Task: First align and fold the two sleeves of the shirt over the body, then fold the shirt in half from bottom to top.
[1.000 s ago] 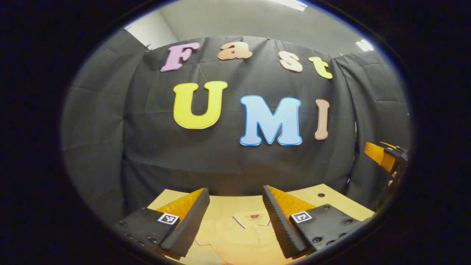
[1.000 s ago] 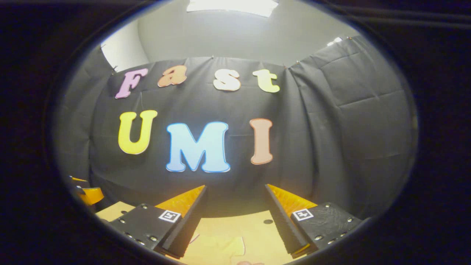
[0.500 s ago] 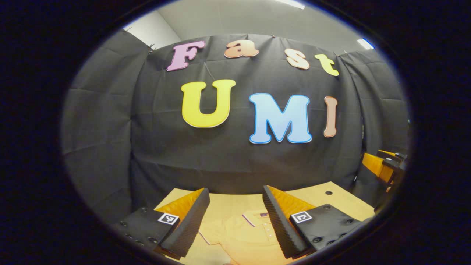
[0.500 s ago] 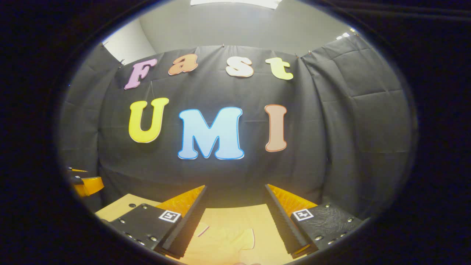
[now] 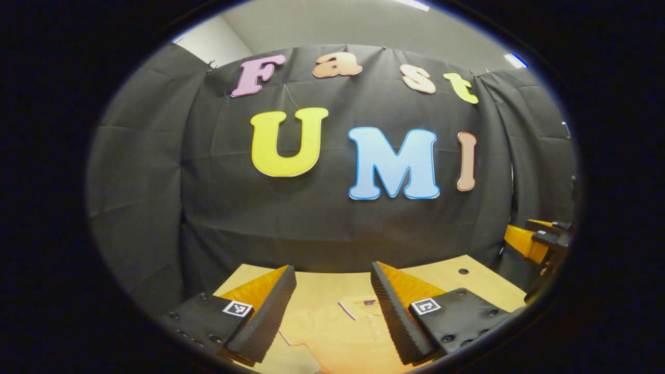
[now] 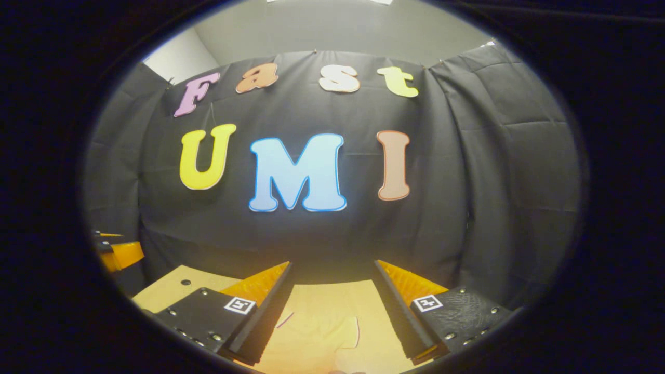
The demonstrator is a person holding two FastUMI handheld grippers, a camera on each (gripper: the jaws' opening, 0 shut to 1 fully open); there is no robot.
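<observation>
A yellow polo shirt (image 5: pixel 343 337) lies flat on the wooden table (image 5: pixel 447 278), collar and button placket toward the far wall. My left gripper (image 5: pixel 332 275) hovers above it, open, with nothing between its fingers. In the right gripper view one short sleeve of the shirt (image 6: pixel 324 335) lies spread on the table (image 6: pixel 166 288) below my right gripper (image 6: pixel 332 267), which is also open and holds nothing. The right gripper (image 5: pixel 535 241) appears at the right edge of the left gripper view; the left gripper (image 6: pixel 117 254) appears at the left edge of the right gripper view.
Black cloth walls close the booth behind and beside the table. Small round holes (image 5: pixel 462 271) (image 6: pixel 185 282) sit in the tabletop near its far corners. The table's far edge runs just in front of the cloth.
Both views have tipped slightly downward, so more of the table and shirt shows. Both grippers stay open and high above the shirt.
</observation>
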